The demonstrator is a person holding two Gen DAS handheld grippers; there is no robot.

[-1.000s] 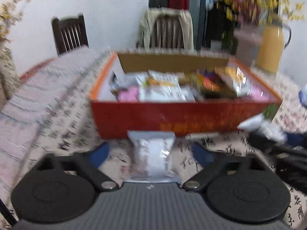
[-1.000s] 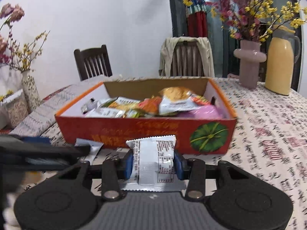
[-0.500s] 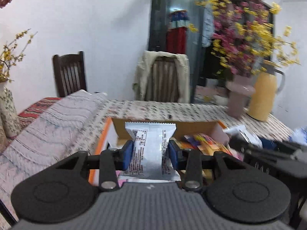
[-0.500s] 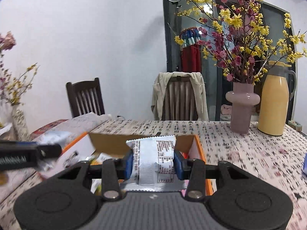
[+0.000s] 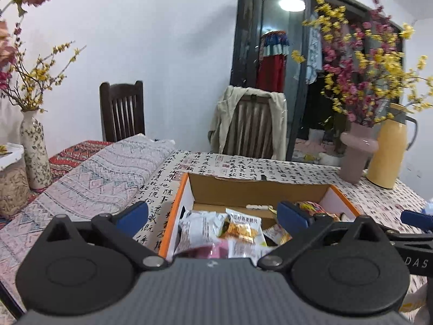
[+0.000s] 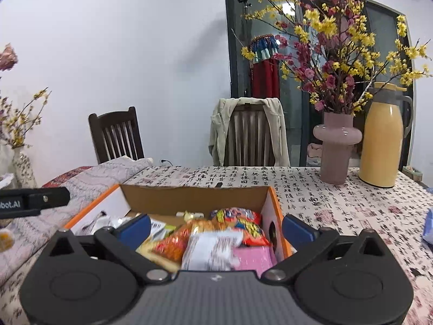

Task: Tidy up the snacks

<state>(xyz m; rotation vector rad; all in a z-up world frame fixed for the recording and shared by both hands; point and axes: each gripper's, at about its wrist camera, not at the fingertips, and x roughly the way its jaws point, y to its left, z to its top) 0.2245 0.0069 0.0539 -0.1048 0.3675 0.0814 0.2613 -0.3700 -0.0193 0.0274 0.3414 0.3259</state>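
Observation:
An orange cardboard box holds several snack packets; it also shows in the right wrist view. My left gripper is open and empty above the box's left half. My right gripper is open and empty above the box's right half. A silver-white packet, blurred, lies on the pile just below the right gripper. Silver packets lie below the left gripper. The right gripper's tip shows at the right edge of the left wrist view; the left gripper's body shows at the left of the right wrist view.
The table wears a calligraphy-print cloth. A pink vase with flowers and a yellow thermos stand at the back right. A patterned vase stands at the left. Two chairs are behind the table.
Both grippers were shut on silver packets half a second ago. Both have opened and the packets have dropped into the box. The views now look down more into the box.

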